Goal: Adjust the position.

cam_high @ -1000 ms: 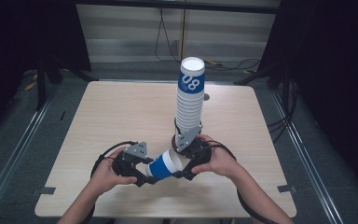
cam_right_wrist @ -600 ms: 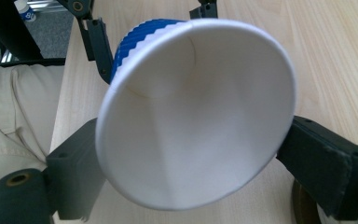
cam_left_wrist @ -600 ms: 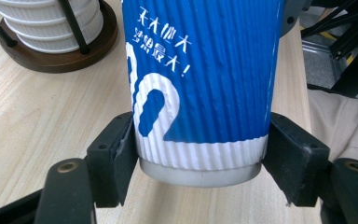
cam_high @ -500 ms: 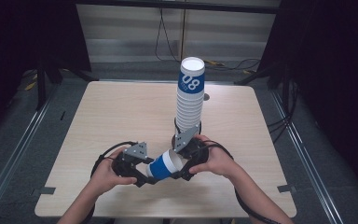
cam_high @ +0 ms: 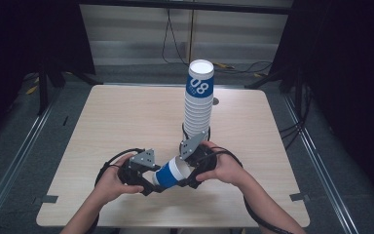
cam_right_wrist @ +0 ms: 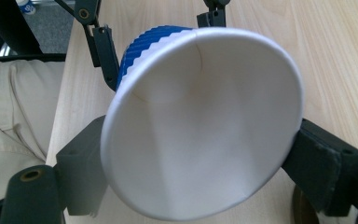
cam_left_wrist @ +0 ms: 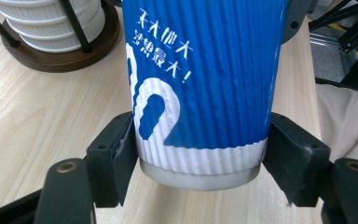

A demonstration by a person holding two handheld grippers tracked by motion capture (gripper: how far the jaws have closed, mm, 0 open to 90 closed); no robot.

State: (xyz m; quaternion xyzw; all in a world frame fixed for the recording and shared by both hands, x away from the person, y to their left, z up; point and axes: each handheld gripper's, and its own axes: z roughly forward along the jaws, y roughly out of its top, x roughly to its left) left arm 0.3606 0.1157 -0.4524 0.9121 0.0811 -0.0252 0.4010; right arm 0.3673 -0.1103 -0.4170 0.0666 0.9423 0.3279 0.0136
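On the wooden table (cam_high: 117, 126), toward twelve o'clock, a tall stack of cups (cam_high: 197, 105) stands in a round holder. Nearer the six o'clock edge, one blue cup (cam_high: 171, 172) lies tilted between both tools. The left gripper (cam_high: 148, 184) clamps its narrow base, jaws pressed against the two sides. The right gripper (cam_high: 187, 175) is closed around the wide rim end at about two o'clock from the left one. I judge the cup is being passed from one gripper to the other; next, one gripper must let go while the other holds firm. The left gripper view shows the printed white characters (cam_left_wrist: 161, 56), while the right gripper view shows the white empty inside (cam_right_wrist: 200, 121).
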